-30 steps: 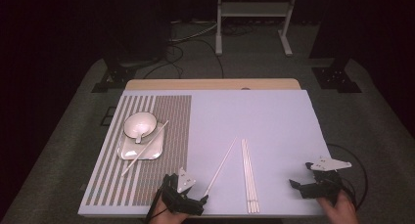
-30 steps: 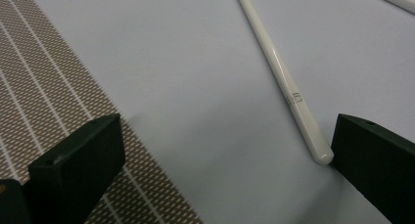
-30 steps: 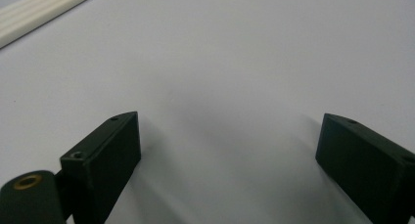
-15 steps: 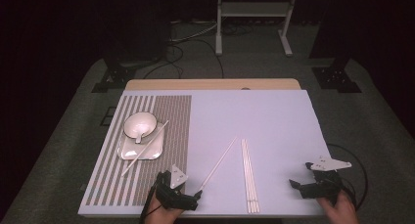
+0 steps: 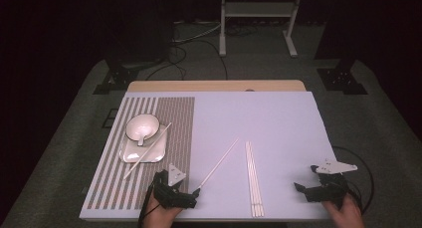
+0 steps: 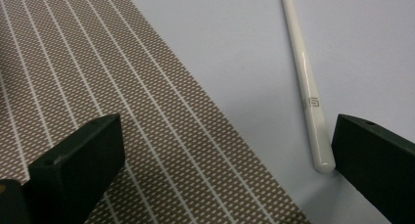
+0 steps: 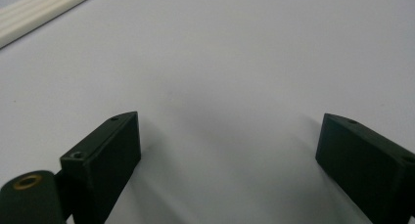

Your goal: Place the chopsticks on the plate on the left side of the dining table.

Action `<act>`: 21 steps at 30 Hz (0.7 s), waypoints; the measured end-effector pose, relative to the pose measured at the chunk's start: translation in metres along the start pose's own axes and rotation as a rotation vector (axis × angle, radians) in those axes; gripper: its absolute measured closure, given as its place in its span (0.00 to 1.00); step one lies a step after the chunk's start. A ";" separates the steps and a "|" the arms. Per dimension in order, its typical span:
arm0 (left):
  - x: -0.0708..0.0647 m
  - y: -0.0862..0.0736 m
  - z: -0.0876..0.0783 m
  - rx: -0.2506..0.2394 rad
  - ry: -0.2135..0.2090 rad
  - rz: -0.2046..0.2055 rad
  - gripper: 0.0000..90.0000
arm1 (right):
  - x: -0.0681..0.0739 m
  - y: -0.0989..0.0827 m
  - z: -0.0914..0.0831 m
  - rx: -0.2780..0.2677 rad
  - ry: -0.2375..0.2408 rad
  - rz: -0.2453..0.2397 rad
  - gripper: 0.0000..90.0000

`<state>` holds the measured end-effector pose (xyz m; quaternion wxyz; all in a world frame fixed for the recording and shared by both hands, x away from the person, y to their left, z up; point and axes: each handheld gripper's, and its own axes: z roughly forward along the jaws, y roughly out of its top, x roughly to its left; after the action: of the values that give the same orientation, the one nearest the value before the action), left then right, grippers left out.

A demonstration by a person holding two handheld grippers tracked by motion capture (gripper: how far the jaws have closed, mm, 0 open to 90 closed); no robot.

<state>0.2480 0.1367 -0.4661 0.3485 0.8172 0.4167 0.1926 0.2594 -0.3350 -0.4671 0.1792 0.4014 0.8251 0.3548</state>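
On the brown striped placemat (image 5: 164, 138) sits a square white ceramic plate (image 5: 149, 152) bearing a round white bowl (image 5: 143, 127) with a white spoon (image 5: 142, 138) in it; one white chopstick (image 5: 130, 169) leans across the plate. Near the front edge, the left gripper (image 5: 191, 197), jaws wide apart, flanks the loose white chopstick's (image 6: 306, 82) end without clamping it. Beside it lie bundled white chopsticks (image 5: 253, 175). Well apart, the right gripper (image 5: 301, 188) rests with jaws spread over the bare lilac table mat (image 5: 268, 118).

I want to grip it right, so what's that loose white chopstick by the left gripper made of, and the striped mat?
Chopstick: probably glossy plastic or melamine; it shows a light streak and a faint printed mark. Striped mat: seemingly woven, matte brown mesh with white lines.
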 end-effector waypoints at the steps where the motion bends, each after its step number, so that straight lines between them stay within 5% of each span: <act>1: 0.001 0.000 0.000 0.005 0.004 -0.002 0.00 | 0.000 0.000 0.000 0.000 0.000 0.000 0.09; 11: 0.012 0.003 0.000 0.015 0.070 -0.019 0.00 | 0.000 0.000 0.000 0.000 0.000 0.000 0.09; 21: 0.010 0.006 0.003 0.020 0.044 -0.009 0.00 | 0.000 0.000 0.000 0.000 0.000 0.000 0.09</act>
<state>0.2585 0.1409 -0.4632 0.3321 0.8142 0.4300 0.2046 0.2595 -0.3350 -0.4671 0.1790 0.4015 0.8251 0.3550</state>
